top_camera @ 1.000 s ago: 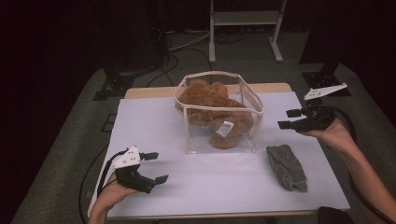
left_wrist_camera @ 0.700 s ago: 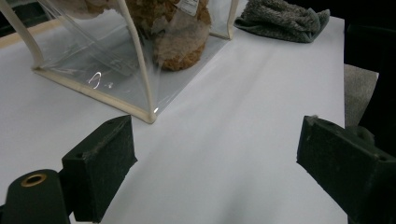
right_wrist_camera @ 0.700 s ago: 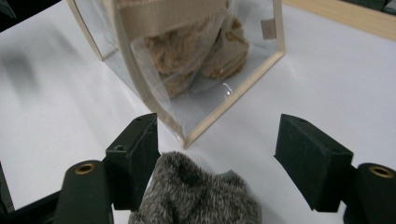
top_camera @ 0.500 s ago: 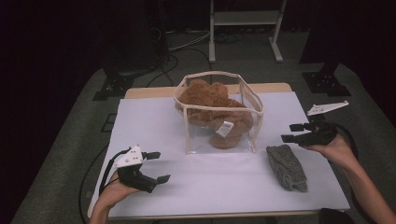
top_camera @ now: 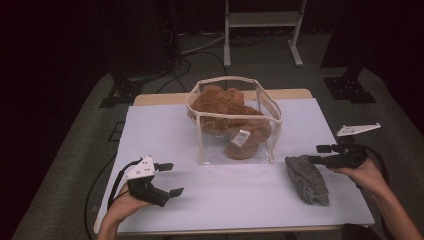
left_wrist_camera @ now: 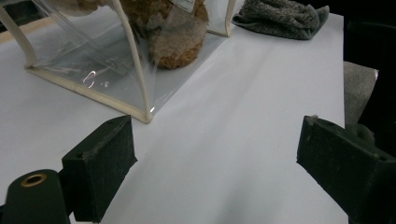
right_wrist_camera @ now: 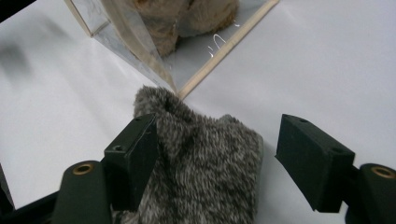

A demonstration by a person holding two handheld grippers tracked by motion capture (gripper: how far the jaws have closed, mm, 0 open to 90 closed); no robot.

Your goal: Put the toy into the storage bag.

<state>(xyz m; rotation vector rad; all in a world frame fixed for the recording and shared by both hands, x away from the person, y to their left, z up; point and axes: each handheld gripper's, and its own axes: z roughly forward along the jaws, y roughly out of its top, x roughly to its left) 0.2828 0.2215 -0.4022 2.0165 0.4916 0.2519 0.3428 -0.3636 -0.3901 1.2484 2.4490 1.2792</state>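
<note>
On white table (top_camera: 230, 190): one bag (top_camera: 235, 120), one grey cloth (top_camera: 306, 179).

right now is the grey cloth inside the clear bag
No, the grey cloth lies flat on the white table just outside the clear bag, which holds a brown plush toy.

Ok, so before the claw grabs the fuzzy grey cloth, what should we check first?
1. Right claw open wide enough: ok, its jaws stand apart with nothing pinched.
2. Grey cloth lined up with it: ok, in the right gripper view the cloth lies between the jaws.
3. Cloth free to lift: ok, nothing lies on it, though its far end sits at the clear bag's corner; touching or not, cannot tell.
4. Bag ready to take it: ok, top open, but a brown teddy already takes up much of the room.
5. Left claw out of the way: ok, open, over the near left of the table.
</note>
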